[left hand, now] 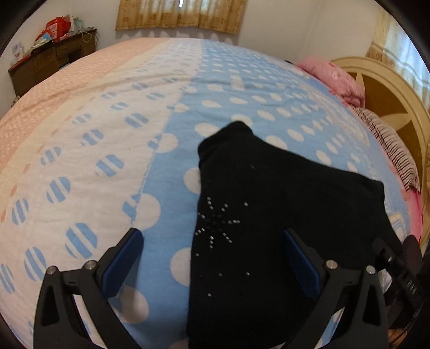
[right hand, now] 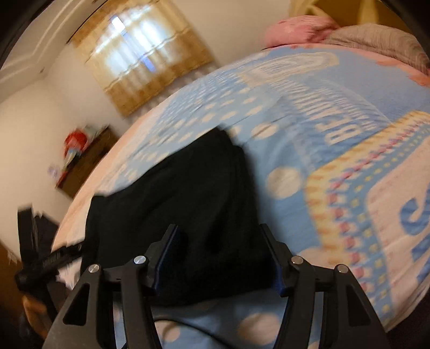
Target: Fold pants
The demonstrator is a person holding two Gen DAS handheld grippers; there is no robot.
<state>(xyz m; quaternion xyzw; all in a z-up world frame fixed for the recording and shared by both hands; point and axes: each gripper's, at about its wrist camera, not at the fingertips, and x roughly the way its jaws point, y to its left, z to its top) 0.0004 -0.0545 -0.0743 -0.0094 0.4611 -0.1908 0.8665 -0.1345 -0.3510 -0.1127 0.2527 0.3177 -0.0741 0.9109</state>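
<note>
Bedspread [right hand: 309, 112]: large white letters, blurred, seemingly "BE…"; blue letters at right edge cut off, unreadable

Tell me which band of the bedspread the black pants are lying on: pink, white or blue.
The blue band with plain white dots. The black pants lie wholly on it; the white band with striped dots and the pink band sit further left, bare.

Soft daylight through the curtained window [left hand: 180, 13] — right view motion-blurred, fisheye edges bent
</note>
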